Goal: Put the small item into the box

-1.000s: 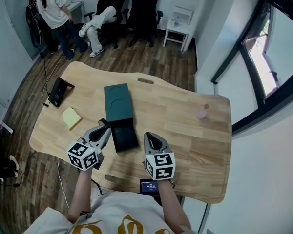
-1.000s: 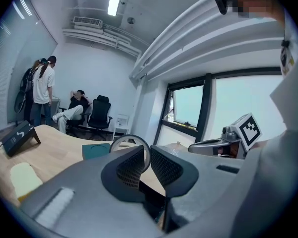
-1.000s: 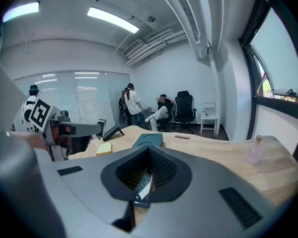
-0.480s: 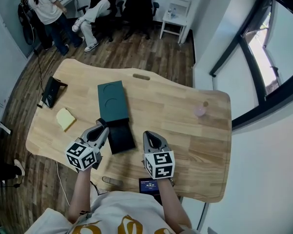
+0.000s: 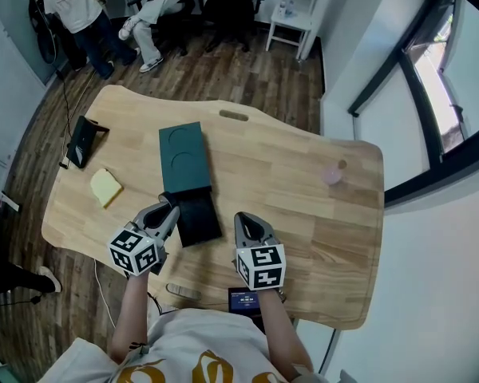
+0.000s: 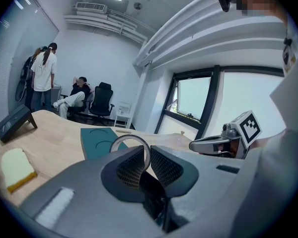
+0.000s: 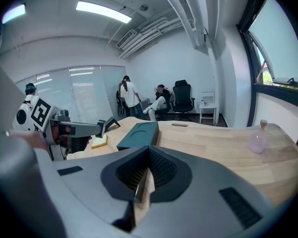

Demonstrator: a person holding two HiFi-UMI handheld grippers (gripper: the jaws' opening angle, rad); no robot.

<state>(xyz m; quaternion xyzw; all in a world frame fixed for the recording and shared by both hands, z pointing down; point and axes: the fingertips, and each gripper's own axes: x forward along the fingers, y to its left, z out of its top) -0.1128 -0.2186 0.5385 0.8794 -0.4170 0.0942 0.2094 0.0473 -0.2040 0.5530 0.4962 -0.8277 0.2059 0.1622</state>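
Carrying: ring (image 6: 129,136) pinched in the left gripper (image 6: 143,155), fingers (image 6: 128,168) clenched on its lower edge, hoop standing up above them.
Right gripper (image 7: 145,170): fingers (image 7: 161,168) pressed together on nothing, held over the near part of the desk (image 5: 287,190), beside the left one.
Box (image 5: 184,159): lying open mid-desk; green half with two round recesses farther off, dark half (image 5: 198,222) nearer, just ahead of the left gripper.
Step in hand: judged as the carry; ring not yet in the box.
Next move: short reach forward over the box, lowering the ring, then easing the fingers apart; unclear which half is meant to take it.
Around: yellow sponge-like block (image 5: 105,187) and black stand (image 5: 81,140) to the left, pink bottle (image 5: 332,173) well apart on the right, small screen (image 5: 243,300) at the near edge; people and chairs beyond the desk.
In the way: nothing between ring and box; right gripper close alongside, worth keeping apart.
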